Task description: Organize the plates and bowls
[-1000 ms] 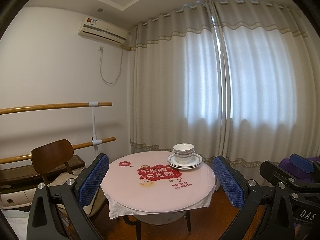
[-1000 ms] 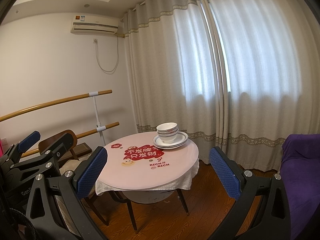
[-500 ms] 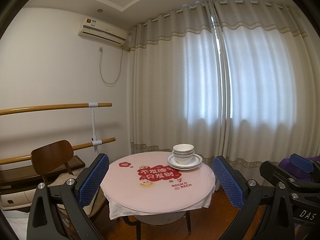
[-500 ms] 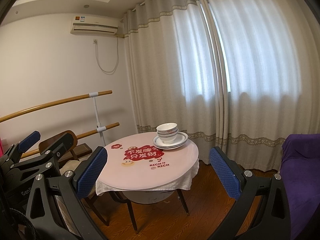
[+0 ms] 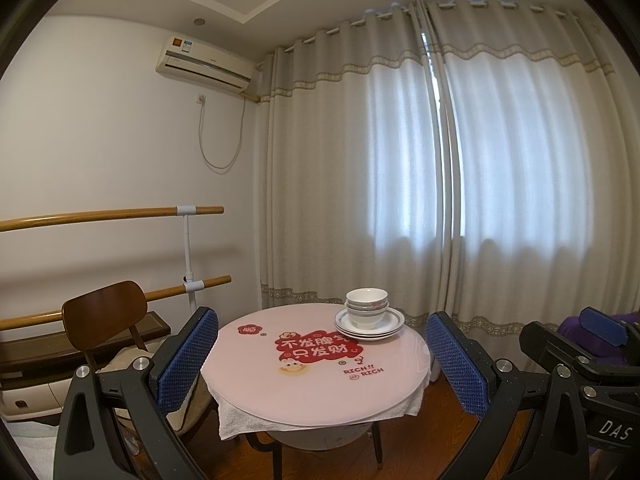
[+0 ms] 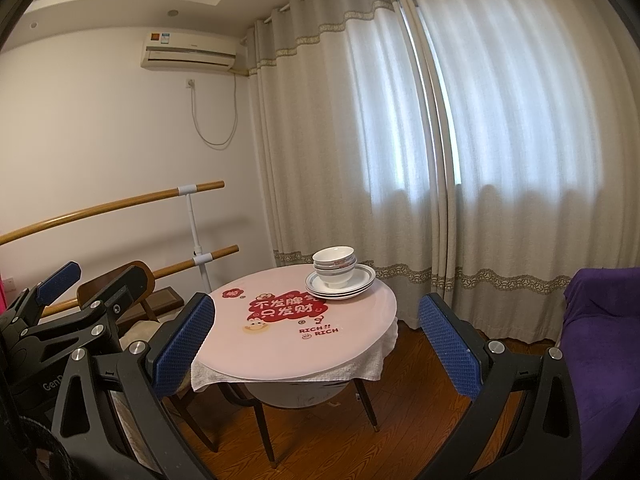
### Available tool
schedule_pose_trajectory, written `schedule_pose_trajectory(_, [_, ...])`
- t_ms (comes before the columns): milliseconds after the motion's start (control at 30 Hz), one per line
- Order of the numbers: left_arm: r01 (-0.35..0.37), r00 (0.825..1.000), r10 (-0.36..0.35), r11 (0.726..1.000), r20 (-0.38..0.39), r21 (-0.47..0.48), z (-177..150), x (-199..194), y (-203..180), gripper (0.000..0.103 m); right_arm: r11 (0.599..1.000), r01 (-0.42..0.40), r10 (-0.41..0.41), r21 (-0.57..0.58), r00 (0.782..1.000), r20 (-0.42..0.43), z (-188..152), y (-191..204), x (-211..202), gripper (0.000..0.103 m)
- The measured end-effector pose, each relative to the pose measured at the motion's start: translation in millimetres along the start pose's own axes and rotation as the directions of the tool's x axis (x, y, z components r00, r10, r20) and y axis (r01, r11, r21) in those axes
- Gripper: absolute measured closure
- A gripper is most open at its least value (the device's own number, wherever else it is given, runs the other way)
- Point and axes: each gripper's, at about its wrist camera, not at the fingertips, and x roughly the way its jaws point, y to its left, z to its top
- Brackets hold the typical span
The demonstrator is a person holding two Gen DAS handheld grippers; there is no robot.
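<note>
A stack of white bowls [image 5: 367, 309] sits on a stack of white plates [image 5: 390, 326] at the far right of a round pink table [image 5: 312, 392]. The bowls [image 6: 334, 265], plates [image 6: 362, 280] and table [image 6: 288, 344] also show in the right wrist view. My left gripper [image 5: 322, 356] is open and empty, well short of the table. My right gripper [image 6: 316, 344] is open and empty, also far back. The right gripper's body shows at the right edge of the left wrist view.
A wooden chair [image 5: 108, 320] stands left of the table. Wooden barre rails [image 5: 112, 214] run along the left wall. Curtains [image 5: 440, 200] hang behind the table. A purple sofa [image 6: 600, 340] is at the right. The floor [image 6: 400, 420] is wood.
</note>
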Motion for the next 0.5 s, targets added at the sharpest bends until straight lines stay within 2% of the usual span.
schedule_pose_trajectory(500, [0.002, 1.0, -0.002, 1.0, 0.001, 0.002, 0.4, -1.4, 1.8, 0.001, 1.0, 0.001, -0.001, -0.001, 1.0, 0.001, 0.0, -0.2, 0.0, 0.0])
